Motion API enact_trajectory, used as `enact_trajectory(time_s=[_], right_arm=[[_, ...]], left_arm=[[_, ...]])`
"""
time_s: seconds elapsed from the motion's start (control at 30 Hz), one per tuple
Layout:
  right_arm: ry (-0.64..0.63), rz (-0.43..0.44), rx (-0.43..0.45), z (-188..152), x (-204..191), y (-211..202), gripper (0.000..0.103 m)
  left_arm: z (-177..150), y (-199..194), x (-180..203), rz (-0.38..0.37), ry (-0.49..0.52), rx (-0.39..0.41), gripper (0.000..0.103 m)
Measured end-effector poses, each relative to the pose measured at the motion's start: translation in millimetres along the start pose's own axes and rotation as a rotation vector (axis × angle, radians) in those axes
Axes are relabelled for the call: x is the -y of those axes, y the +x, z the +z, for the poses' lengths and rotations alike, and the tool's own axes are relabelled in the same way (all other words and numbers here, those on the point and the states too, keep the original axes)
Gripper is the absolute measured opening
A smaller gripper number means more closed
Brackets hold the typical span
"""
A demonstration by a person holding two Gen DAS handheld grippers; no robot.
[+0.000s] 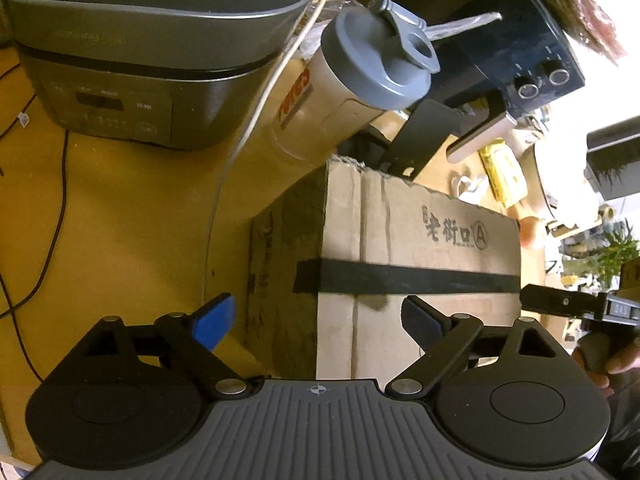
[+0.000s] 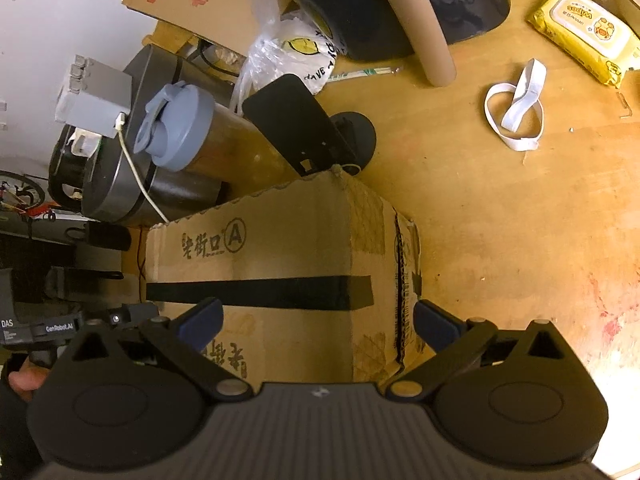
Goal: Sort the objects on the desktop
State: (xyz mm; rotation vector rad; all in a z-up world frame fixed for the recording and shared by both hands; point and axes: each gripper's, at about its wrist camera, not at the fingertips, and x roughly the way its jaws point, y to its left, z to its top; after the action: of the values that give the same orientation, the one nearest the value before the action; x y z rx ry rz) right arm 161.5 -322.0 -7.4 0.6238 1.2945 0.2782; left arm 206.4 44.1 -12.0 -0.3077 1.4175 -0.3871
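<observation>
A taped cardboard box (image 1: 420, 240) with a black tape strip stands on the wooden desk (image 1: 120, 220). My left gripper (image 1: 320, 316) hovers open over the box's left top edge; its blue left finger (image 1: 216, 318) hangs beside the box and the other is above the lid. In the right wrist view the same box (image 2: 280, 248) lies under my right gripper (image 2: 318, 320), open wide across the box's right top edge, pads clear of the cardboard. Each view shows the other gripper at its side, the left gripper (image 2: 60, 328) and the right gripper (image 1: 568, 304).
A grey-lidded shaker bottle (image 1: 360, 80) and a black phone stand (image 2: 296, 124) crowd the box's far side. A rice cooker (image 1: 120, 60) stands back left. Further right lie a white elastic band (image 2: 516, 108), a yellow wipes pack (image 2: 584, 32) and a cardboard tube (image 2: 424, 32).
</observation>
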Motion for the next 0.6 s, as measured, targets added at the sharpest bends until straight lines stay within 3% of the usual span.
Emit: enact_trajectory(time_s=[0.6], right_arm=[[-0.117, -0.093, 0.138, -44, -23, -18, 0.103]], left_arm=[[-47, -28, 36, 0.116, 0.178, 0.191, 0.094]])
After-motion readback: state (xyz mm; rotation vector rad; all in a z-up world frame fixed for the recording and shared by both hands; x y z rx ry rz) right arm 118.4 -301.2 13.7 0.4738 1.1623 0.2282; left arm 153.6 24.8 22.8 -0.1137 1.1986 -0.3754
